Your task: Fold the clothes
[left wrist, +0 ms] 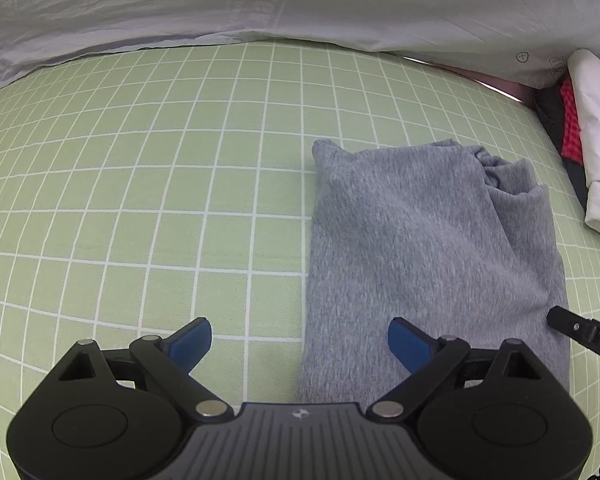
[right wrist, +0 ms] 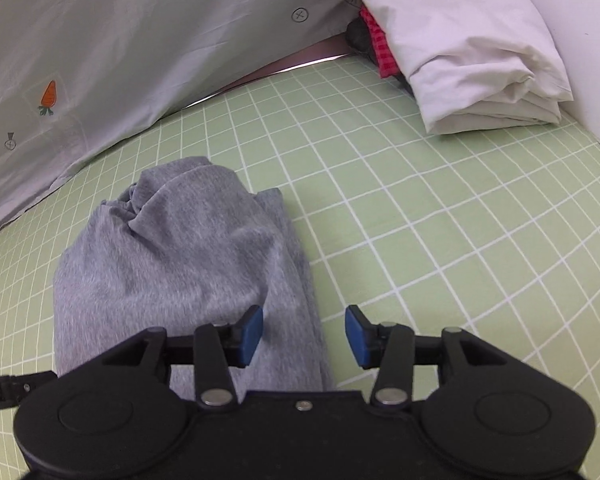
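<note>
A grey garment (left wrist: 432, 248) lies folded into a long narrow strip on a green sheet (left wrist: 140, 200) with a white grid. Its long axis runs from the near side, under the grippers, toward the far edge of the bed, where a pale quilt (left wrist: 180, 4) printed with small marks and a carrot is heaped. The far end of the strip is bunched and wrinkled, with a lower layer sticking out along its right side; the near end runs out of sight under the grippers.

The left gripper (left wrist: 300, 344) hovers over the near left edge of the garment, its blue fingers spread wide and holding nothing. The right gripper (right wrist: 304, 334) sits over the near right edge, jaws apart and empty.

In the far right corner, against a white wall (right wrist: 580, 40), a folded white cloth (right wrist: 472, 60) rests, with red checked fabric (right wrist: 382, 52) tucked just behind it.
</note>
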